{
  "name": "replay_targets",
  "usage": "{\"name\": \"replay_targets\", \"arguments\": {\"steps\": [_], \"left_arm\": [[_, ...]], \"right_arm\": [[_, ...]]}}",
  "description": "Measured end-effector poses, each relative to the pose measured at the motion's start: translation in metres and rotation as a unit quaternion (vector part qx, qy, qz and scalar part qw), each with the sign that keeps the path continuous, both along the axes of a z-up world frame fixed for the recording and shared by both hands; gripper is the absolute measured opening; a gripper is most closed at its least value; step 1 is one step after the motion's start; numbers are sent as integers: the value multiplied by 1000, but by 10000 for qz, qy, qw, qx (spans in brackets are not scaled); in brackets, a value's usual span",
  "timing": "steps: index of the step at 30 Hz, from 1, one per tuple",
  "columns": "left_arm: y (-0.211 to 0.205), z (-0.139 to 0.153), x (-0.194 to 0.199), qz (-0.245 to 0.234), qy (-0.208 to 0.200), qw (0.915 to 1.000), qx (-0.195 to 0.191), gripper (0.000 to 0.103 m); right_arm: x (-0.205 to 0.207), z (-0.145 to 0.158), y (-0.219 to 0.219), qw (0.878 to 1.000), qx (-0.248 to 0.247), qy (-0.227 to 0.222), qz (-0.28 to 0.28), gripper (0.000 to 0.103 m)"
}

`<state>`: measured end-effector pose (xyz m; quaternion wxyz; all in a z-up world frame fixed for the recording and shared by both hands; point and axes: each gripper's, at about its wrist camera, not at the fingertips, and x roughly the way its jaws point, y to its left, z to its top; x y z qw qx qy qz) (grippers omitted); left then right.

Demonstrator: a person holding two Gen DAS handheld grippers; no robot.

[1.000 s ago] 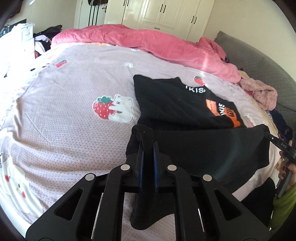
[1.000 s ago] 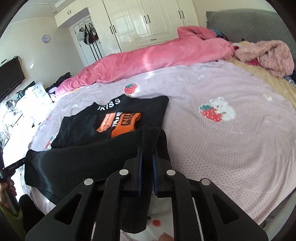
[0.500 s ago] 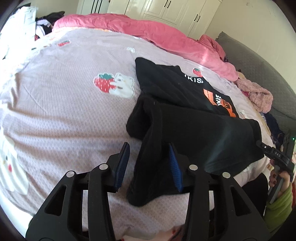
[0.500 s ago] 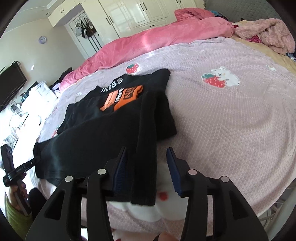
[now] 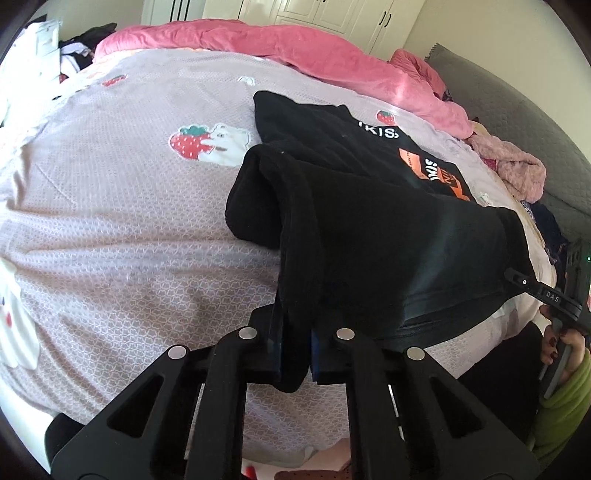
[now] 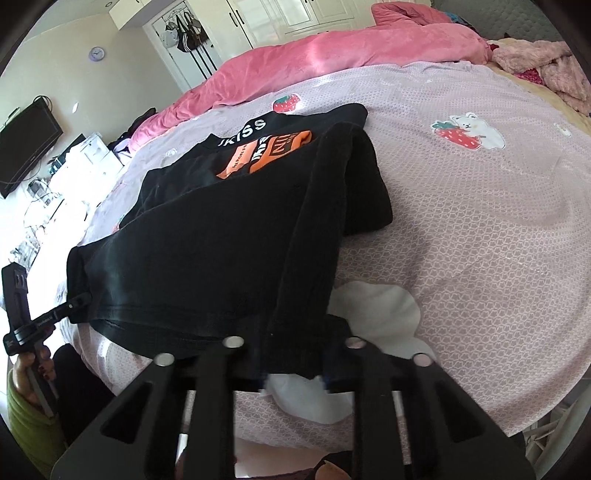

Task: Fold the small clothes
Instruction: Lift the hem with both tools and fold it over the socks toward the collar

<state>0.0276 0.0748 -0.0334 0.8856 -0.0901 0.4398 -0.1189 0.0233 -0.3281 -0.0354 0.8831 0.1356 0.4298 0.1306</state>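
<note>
A black T-shirt [image 5: 369, 206] with an orange and white print lies on the lilac bedsheet [image 5: 110, 221], its lower part folded up over the body. My left gripper [image 5: 295, 343] is shut on the shirt's near left edge. In the right wrist view my right gripper [image 6: 291, 365] has its jaws somewhat apart around the near right edge of the shirt [image 6: 221, 229]; how firmly they grip is unclear. Each gripper shows at the far side of the other's view, at the shirt's other corner.
A pink duvet [image 5: 295, 48] lies along the far side of the bed. A pink fluffy garment [image 5: 513, 170] sits by the grey headboard [image 5: 517, 110]. White wardrobes [image 6: 295, 14] stand behind. The bed's near edge is just below the grippers.
Both grippers opened and dropped back to the shirt's near edge half a second ago. Now the left has shut on the fabric and the right's jaws have narrowed around it.
</note>
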Motion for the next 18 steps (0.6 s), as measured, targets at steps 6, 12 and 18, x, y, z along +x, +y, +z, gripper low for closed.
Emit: {"name": "replay_targets", "arguments": {"steps": [6, 12, 18], "left_arm": [[5, 35, 19, -61, -437, 9984, -340, 4], [9, 55, 59, 94, -602, 9964, -587, 4], [17, 64, 99, 321, -642, 9941, -815, 4]], "right_arm": [[4, 28, -4, 9982, 120, -587, 56, 7], [29, 54, -14, 9941, 423, -1002, -27, 6], [62, 69, -25, 9910, 585, -1169, -273, 6]]}}
